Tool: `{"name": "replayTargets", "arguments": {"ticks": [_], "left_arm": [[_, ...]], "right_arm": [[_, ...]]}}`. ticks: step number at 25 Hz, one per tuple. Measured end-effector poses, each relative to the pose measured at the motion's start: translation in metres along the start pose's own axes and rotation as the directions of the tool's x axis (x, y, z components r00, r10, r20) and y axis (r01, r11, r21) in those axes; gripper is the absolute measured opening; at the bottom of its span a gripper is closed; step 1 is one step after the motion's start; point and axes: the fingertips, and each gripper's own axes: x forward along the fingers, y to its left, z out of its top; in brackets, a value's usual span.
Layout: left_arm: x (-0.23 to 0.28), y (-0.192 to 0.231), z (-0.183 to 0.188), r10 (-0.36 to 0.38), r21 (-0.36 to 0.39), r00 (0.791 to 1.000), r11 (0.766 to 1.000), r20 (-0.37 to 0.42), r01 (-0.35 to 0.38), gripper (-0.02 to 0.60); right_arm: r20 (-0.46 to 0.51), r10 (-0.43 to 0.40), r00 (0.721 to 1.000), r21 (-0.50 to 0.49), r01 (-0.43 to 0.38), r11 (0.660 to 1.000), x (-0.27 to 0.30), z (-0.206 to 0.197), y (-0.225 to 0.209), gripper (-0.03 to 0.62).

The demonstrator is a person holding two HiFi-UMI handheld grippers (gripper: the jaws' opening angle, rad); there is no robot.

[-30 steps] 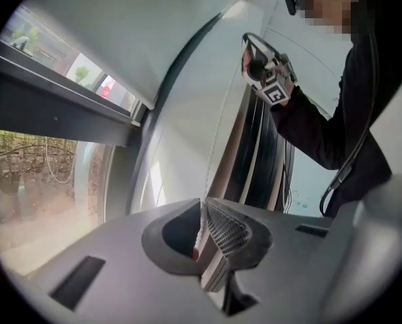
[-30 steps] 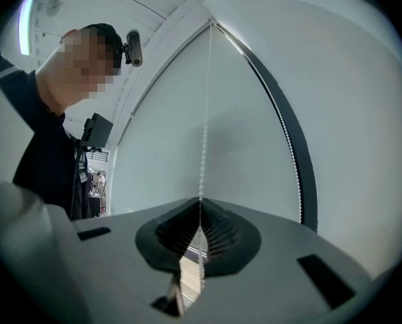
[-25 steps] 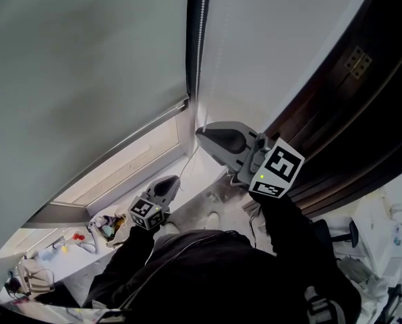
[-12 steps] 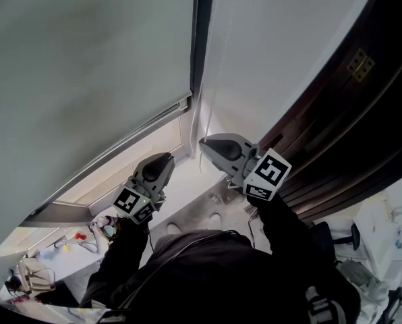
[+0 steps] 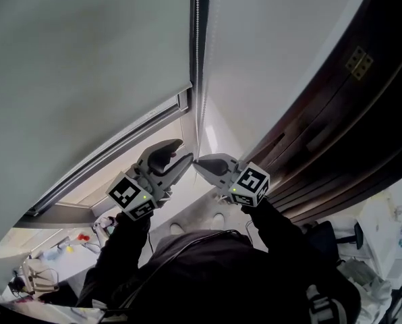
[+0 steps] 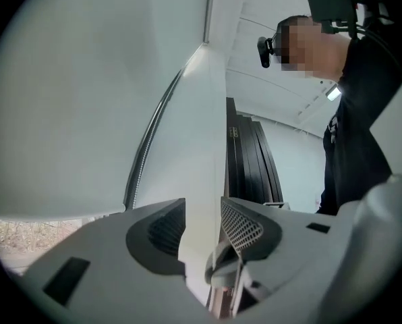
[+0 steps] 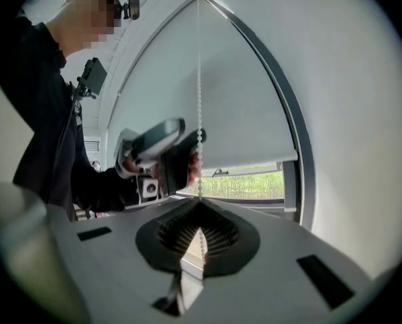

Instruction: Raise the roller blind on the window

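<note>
The grey-white roller blind [image 5: 86, 59] covers most of the window, its bottom bar [image 5: 120, 144] above a strip of bare glass. A bead chain [image 5: 197, 59] hangs down along the blind's right edge. My right gripper [image 5: 196, 162] is shut on this chain [image 7: 199, 100], which runs straight up from its closed jaws [image 7: 199, 236]. My left gripper [image 5: 186, 150] sits just left of the right one, at about the same height. Its jaws have just been opening and now stand apart [image 6: 202, 211]; only the white window frame shows between them. The chain [image 6: 139, 167] runs to their left.
A dark wooden door frame [image 5: 336, 113] stands close on the right. Small items lie on the windowsill [image 5: 73, 241] at the lower left. My dark sleeves [image 5: 187, 268] fill the bottom of the head view. Greenery shows through the uncovered glass [image 7: 248, 184].
My left gripper has risen from near the sill to beside the right one, and its jaws have opened. My right gripper has come down, still shut on the chain.
</note>
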Motion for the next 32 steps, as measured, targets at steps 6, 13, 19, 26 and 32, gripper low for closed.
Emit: {"name": "replayTargets", "arguments": {"ticks": [6, 13, 19, 26, 32], "left_arm": [[0.016, -0.013, 0.018, -0.047, 0.048, 0.999, 0.998, -0.026, 0.048, 0.16], [0.031, -0.022, 0.029, -0.087, 0.071, 0.995, 0.993, -0.043, 0.09, 0.16], [0.039, -0.022, 0.032, -0.103, 0.084, 0.993, 0.991, -0.059, 0.107, 0.158], [0.037, -0.024, 0.037, -0.109, 0.082, 0.993, 0.99, -0.044, 0.113, 0.023], [0.033, -0.017, 0.036, -0.102, 0.06, 0.994, 0.993, -0.038, 0.104, 0.009]], "right_arm": [[-0.164, 0.028, 0.986, 0.067, -0.017, 0.998, 0.011, -0.089, 0.004, 0.008], [-0.203, 0.036, 0.978, 0.054, -0.025, 0.998, 0.014, -0.111, 0.004, 0.008], [-0.175, 0.051, 0.983, 0.081, -0.037, 0.996, 0.013, -0.11, 0.007, 0.008], [-0.165, 0.065, 0.984, 0.099, -0.049, 0.994, 0.014, -0.111, 0.011, 0.008], [-0.157, 0.087, 0.984, 0.111, -0.07, 0.991, 0.008, -0.11, 0.008, 0.008]]}}
